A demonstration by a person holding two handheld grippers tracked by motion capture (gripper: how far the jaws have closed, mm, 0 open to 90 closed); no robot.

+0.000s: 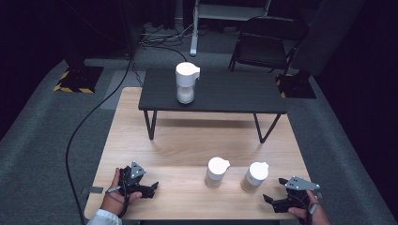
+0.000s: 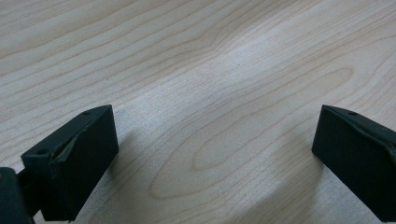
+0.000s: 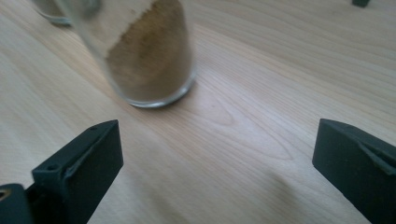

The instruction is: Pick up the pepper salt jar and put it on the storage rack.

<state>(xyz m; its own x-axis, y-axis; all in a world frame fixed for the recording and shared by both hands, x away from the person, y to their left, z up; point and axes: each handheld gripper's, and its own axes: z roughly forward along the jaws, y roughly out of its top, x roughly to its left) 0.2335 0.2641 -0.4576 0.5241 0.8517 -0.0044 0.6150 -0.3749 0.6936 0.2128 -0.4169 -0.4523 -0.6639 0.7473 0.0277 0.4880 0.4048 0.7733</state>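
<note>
R gripper (image 3: 215,172) agape near jar (image 3: 149,56)

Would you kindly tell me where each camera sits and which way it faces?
High view: above the person's side, looking forward and down on the wooden table; both hands, left gripper and right gripper show.
Left gripper view: on the left gripper, over bare wood.
Right gripper view: on the right gripper, facing the brown-powder jar.
Shared: that jar stands nearest the right gripper.
</note>
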